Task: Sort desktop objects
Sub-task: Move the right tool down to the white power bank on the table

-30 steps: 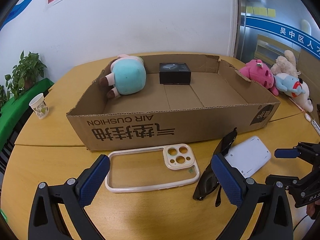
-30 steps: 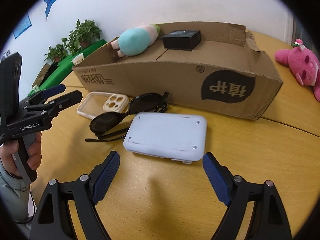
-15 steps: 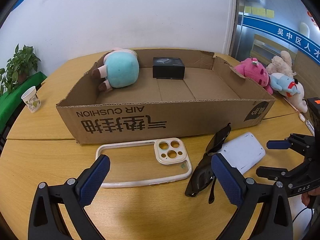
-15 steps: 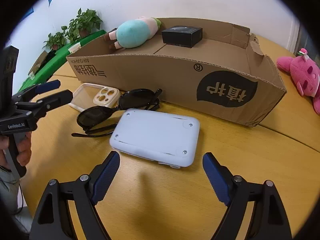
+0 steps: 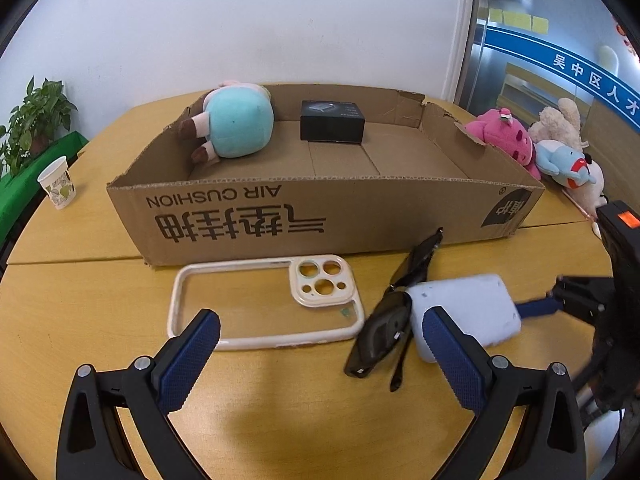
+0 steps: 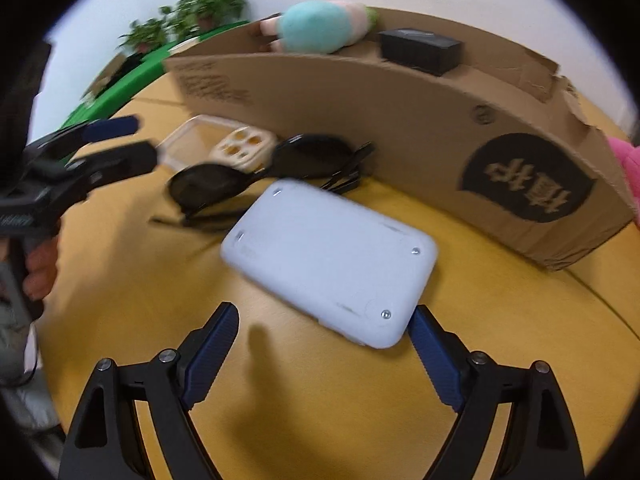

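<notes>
**Closing in on the white device in front of the box**

Starting at the left: holding the left gripper (image 5: 320,320) wide open and empty, low over the phone case (image 5: 264,304), which is lying flat just in front of the printed wall of the cardboard box (image 5: 320,216). Sitting nearer the case than a second ago, though not yet touching it.

Moving right: leaving the sunglasses (image 5: 384,332) alone in front of the box, one lens resting against the white device (image 6: 328,256).

Further right: pushing the right gripper (image 6: 323,314) forward fast enough to blur its view. Spreading wide, gripping nothing, and now bracketing the near end of the device instead of standing clear of it as a second ago. Probably setting up a pinch and a lift over the wall, to join the plush toy (image 5: 236,128) and small black case (image 5: 332,120) already inside the box.
</notes>
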A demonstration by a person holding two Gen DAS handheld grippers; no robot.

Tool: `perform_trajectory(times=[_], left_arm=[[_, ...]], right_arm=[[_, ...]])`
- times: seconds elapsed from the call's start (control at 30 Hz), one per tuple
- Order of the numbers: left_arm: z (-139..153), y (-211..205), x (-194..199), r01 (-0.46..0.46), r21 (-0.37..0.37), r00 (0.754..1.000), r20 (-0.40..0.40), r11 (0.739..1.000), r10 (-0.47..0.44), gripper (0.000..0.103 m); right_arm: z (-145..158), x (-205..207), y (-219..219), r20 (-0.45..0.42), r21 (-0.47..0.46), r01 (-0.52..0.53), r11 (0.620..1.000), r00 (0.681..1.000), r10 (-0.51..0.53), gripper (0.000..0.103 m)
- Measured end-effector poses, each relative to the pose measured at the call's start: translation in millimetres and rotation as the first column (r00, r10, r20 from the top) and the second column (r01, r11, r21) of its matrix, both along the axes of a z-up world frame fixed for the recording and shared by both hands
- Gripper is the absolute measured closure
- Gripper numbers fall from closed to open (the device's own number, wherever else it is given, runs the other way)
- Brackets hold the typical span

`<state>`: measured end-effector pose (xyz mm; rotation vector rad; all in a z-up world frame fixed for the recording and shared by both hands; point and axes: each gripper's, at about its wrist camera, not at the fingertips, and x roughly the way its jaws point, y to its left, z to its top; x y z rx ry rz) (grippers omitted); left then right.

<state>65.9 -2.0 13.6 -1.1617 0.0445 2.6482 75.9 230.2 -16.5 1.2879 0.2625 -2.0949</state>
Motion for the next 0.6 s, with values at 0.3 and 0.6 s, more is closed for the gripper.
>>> perform_trajectory(times=[0.3,0.6], left_arm=[[-3,1,15,0.053,0.094,0.997,0.045,0.994,-0.057,0.0],[-9,-1,22,0.054,0.129,0.994,0.087,0.99,-0.066,0.0]], right_arm=[[11,12,-6,-0.078,0.017,-0.046,0.999,0.996,0.047,0.015],[2,17,-19,-0.021,-0.006,-0.064,0.998,0.998,0.064,0.015]])
